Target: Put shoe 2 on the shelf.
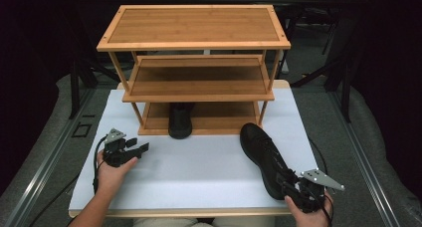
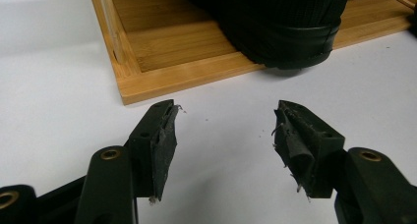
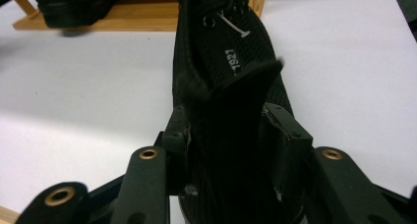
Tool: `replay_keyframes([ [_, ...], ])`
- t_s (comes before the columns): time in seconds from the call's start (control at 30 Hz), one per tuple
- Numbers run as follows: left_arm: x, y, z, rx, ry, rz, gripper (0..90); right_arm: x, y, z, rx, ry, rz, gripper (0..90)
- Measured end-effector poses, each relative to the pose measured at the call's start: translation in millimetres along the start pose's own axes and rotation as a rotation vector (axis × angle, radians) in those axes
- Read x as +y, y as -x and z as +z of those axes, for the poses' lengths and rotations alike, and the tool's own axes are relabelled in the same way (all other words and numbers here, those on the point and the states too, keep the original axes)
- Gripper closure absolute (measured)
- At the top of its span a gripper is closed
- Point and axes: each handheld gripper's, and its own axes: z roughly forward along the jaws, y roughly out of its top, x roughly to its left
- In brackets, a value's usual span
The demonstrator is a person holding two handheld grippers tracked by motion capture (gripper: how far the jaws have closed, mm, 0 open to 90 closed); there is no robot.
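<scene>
Two shoes: both black, one between the right gripper's jaws, one on the rack.
Writing: white print on the tongue of the held shoe (image 3: 231,52), upside down in the right gripper view, digits too small to read for certain; a small white tag mark just past it, near the laces.
Right gripper (image 3: 231,135): jaws on either side of the shoe's heel, pads against the collar; grip looks closed on the heel, though how firmly cannot be told.
Held shoe, high view (image 1: 261,152): lying on the white table (image 1: 199,167), toe pointing away from the jaws toward the rack's right leg, heel at the right gripper (image 1: 293,187).
Rack (image 1: 194,82): three bamboo shelves; top and middle shelves bare wood.
Bottom shelf contents: second shoe (image 1: 180,120), heel end jutting over the front edge, straight ahead of the left gripper's jaws and a little to their right in the left gripper view (image 2: 275,27).
Left gripper (image 2: 226,130): jaws wide apart, bare table between them, worn frayed pads (image 2: 164,140) on the inner faces.
Left gripper, high view (image 1: 130,148): near the rack's left front corner, apart from it.
Cut off: upper part of the second shoe out of frame in the left gripper view; its front end dark under the middle shelf.
Hidden: heel of the held shoe behind the right jaws.
</scene>
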Motion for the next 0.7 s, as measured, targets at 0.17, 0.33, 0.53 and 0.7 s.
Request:
replay_keyframes([
  [0.17,-0.1,0.3,0.3,-0.003,-0.002,0.003,40.9,-0.3,-2.5,1.2,-0.015,-0.015,-0.049,62.3],
  [0.33,-0.1,-0.5,-0.1,-0.004,0.000,-0.001,40.8,-0.1,-0.6,6.1,-0.014,-0.038,-0.048,72.5],
  [0.53,-0.1,-0.1,0.4,-0.004,-0.002,0.002,40.8,3.2,-5.4,3.7,-0.011,-0.037,-0.051,77.3],
  [0.7,-0.4,0.2,1.8,-0.005,-0.007,0.002,40.8,15.8,-21.1,-5.3,-0.003,0.068,-0.117,79.2],
])
